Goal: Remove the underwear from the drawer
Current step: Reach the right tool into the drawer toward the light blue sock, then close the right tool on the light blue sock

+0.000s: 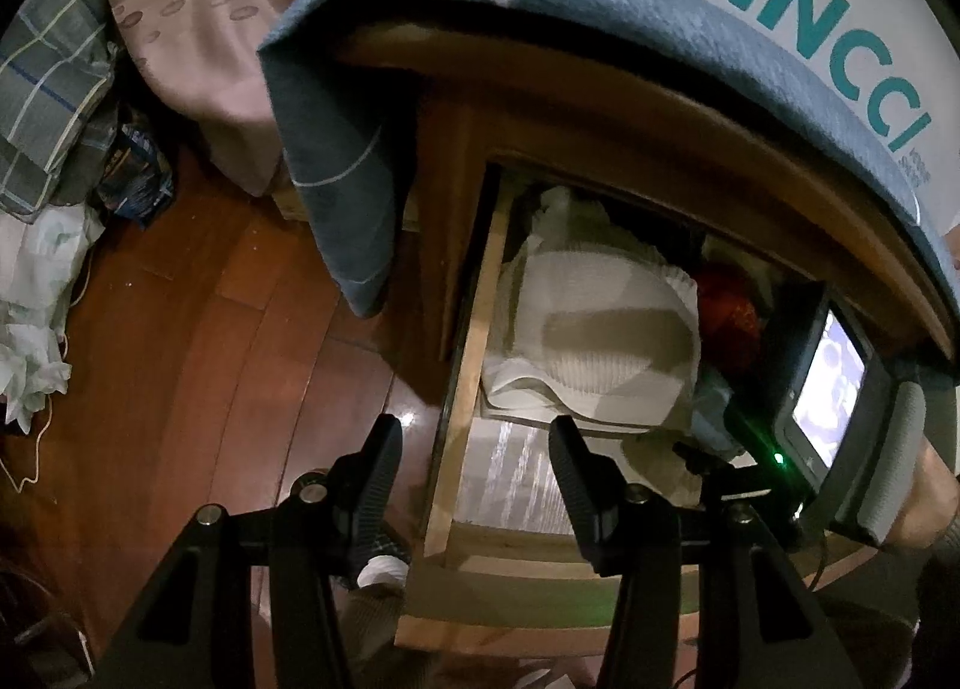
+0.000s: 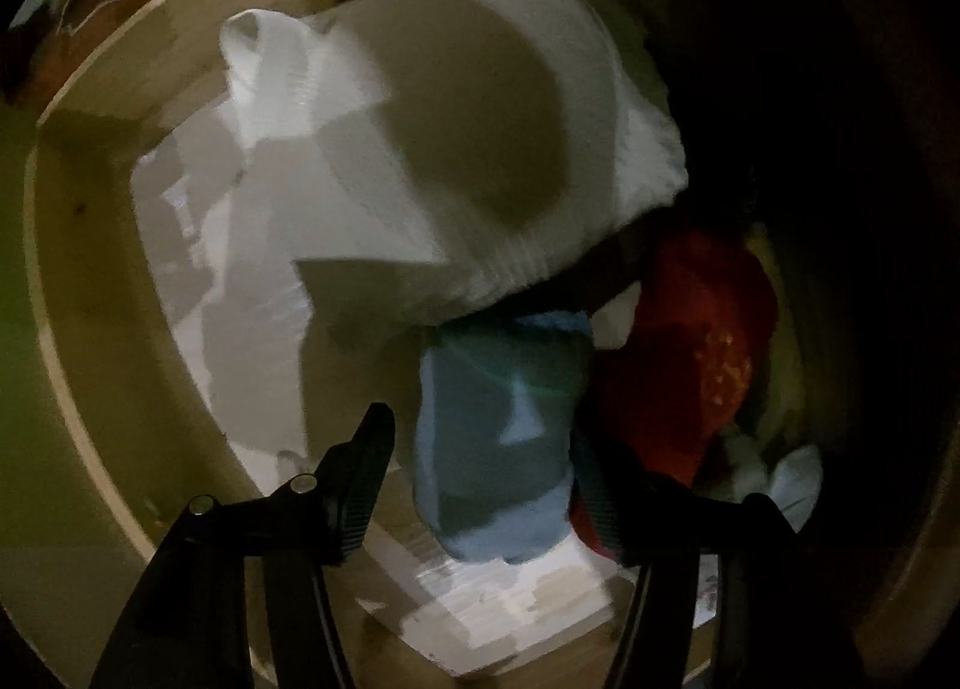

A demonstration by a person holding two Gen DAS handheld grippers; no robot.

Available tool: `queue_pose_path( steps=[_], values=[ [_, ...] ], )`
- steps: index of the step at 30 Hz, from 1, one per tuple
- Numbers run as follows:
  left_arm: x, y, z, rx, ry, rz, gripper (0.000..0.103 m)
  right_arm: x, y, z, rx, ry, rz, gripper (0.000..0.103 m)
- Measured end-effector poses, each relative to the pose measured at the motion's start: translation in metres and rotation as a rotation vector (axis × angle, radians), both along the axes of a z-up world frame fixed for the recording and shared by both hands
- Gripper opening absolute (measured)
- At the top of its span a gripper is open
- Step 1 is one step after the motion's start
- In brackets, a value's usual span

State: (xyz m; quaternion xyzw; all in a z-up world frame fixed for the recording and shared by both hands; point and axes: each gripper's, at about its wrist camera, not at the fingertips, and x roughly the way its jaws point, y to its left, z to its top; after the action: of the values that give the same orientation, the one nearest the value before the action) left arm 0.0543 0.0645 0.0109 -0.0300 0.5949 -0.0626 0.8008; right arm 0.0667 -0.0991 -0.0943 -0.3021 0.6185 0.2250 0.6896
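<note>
Now my right claw (image 2: 480, 467) hangs open astride the blue underwear (image 2: 498, 437) at the drawer (image 2: 84, 269) near right, unpinched. Soft, light, floppy; I'd pinch its bunched middle. Left claw (image 1: 477, 464) open, empty.

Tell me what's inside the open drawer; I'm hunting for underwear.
The drawer holds a white ribbed garment, a light blue piece and a red one. Whatever lies beneath them is covered.
</note>
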Motion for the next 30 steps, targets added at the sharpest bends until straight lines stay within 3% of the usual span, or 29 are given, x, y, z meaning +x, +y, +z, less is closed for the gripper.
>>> queue_pose_path(
  steps=[4,5,10,14,17,23,30],
  values=[
    [0.001,-0.002,-0.002,0.010,0.006,-0.004,0.052,0.003,-0.014,-0.005,0.050,0.016,-0.061,0.052],
    [0.001,-0.003,-0.002,0.008,0.008,-0.001,0.052,0.003,-0.018,-0.005,0.051,0.021,-0.075,0.044],
    [0.001,-0.016,-0.004,0.031,0.005,-0.042,0.052,-0.003,-0.031,-0.006,0.055,0.055,-0.116,0.041],
    [0.000,-0.027,-0.008,0.068,0.006,-0.080,0.052,-0.009,-0.044,-0.008,0.064,0.136,-0.151,0.039],
    [-0.002,-0.037,-0.010,0.085,0.002,-0.109,0.052,-0.011,-0.059,-0.001,0.051,0.126,-0.175,0.038],
    [-0.007,-0.058,-0.010,0.129,-0.032,-0.178,0.052,-0.028,-0.087,0.027,0.135,0.102,-0.280,0.038],
    [-0.013,-0.082,-0.010,0.201,-0.091,-0.274,0.060,-0.049,-0.131,0.050,0.355,0.037,-0.573,0.038]
  ],
)
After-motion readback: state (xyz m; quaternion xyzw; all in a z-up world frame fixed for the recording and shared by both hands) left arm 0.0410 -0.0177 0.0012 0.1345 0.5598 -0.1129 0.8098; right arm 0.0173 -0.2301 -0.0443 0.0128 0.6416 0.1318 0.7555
